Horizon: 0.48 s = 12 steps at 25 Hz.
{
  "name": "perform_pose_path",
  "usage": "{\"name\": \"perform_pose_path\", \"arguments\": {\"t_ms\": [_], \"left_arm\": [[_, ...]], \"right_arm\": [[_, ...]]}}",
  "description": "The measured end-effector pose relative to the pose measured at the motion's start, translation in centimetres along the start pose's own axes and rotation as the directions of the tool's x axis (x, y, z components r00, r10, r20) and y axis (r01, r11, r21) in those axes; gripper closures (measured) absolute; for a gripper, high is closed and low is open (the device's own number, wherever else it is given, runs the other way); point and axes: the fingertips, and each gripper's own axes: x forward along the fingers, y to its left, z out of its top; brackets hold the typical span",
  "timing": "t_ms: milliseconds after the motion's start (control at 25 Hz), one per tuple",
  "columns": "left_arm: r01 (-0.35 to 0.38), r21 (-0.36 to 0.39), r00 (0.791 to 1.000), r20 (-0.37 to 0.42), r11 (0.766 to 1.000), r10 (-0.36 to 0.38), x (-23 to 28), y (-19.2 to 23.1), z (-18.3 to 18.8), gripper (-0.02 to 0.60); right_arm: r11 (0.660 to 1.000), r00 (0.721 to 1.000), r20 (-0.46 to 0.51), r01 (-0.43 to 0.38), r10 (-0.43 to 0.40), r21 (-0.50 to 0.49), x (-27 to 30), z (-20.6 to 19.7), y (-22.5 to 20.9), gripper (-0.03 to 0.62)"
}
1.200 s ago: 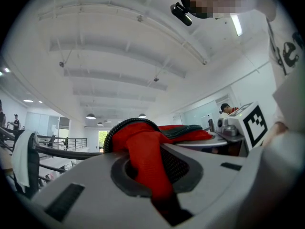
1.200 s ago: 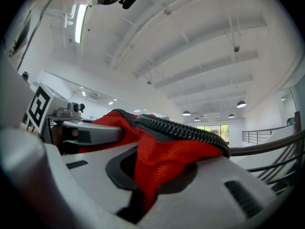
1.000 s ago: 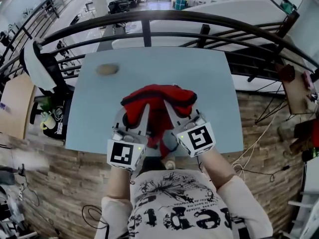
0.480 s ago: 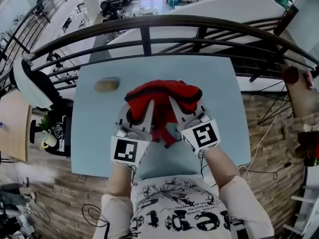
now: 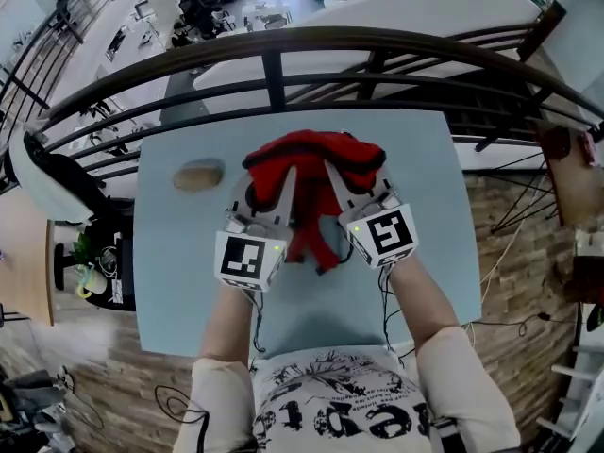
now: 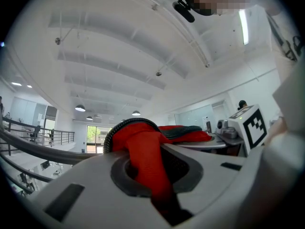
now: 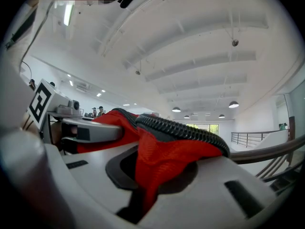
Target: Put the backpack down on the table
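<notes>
The pale blue rectangular table fills the middle of the head view, with a dark curved metal railing beyond its far edge at 12 o'clock. Above the table's far half, at about 12 o'clock from its centre, hangs the red fabric backpack with black-trimmed straps. It is bunched up, and a loose red strap trails from it toward 6 o'clock.

The left gripper has it from 7 o'clock and the right gripper from 5 o'clock. Each gripper view shows the jaws drawn nearly together with a fold of red strap pinched tight between them, so both claws are clamped on the backpack. A tan oval lump lies on the tabletop at 9 o'clock from the backpack, well apart from it.

The carrying part looks largely done, since the backpack is already over the tabletop. Whether its underside touches the surface cannot be told from here, as the bag hides that spot. What seems left is to settle it fully onto the table, open both claws and draw them back toward 6 o'clock.

By count there is one table, one railing, one backpack, two grippers and one tan lump.
</notes>
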Motion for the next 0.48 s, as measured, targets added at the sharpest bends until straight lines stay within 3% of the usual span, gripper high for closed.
{"name": "perform_pose_path", "arguments": {"t_ms": [280,480], "left_arm": [[0.007,-0.080,0.998,-0.061,0.997,-0.012,1.6,0.8,-5.7,0.543],[0.007,-0.102,0.997,-0.079,0.995,-0.015,0.9,0.0,-7.9,0.543]], "right_arm": [[0.999,0.997,-0.076,-0.003,0.006,0.038,1.2,-5.3,-0.6,0.560],[0.997,0.993,-0.114,-0.020,0.029,0.079,0.5,-7.5,-0.1,0.557]]}}
